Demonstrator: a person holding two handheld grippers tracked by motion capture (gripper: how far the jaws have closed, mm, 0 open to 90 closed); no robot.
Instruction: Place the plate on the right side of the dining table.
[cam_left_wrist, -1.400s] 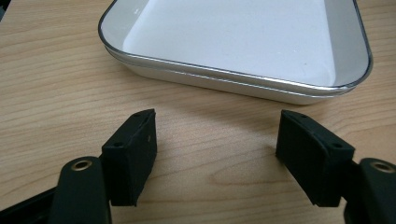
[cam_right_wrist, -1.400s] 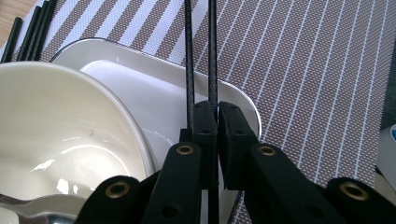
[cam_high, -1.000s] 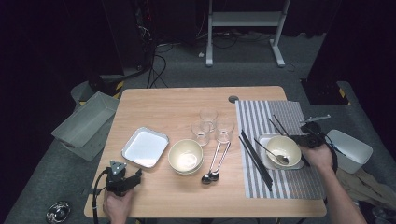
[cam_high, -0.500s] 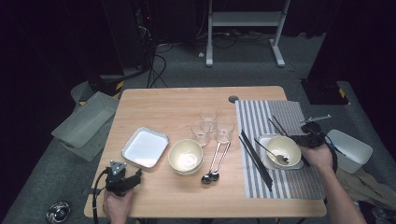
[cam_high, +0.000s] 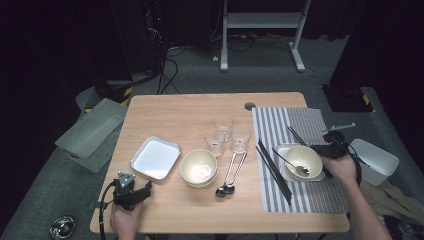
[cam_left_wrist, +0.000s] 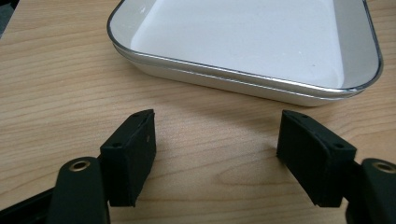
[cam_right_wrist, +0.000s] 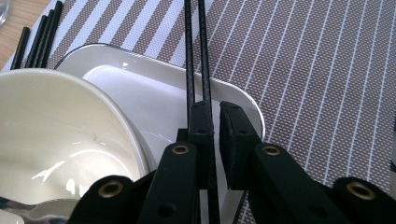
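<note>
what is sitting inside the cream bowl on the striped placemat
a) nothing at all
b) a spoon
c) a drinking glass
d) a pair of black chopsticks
b: in the high view a spoon lies in the cream bowl, its handle leaning over the rim toward the table's middle.

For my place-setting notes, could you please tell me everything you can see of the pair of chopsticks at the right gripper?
The chopsticks are two thin, straight black sticks, matt in look, lying side by side and nearly parallel. They cross the rim of the white tray and run out over the striped placemat. Their near ends pass under the right gripper, whose jaws stand almost closed with a slight gap. Whether it pinches them is unclear.
</note>
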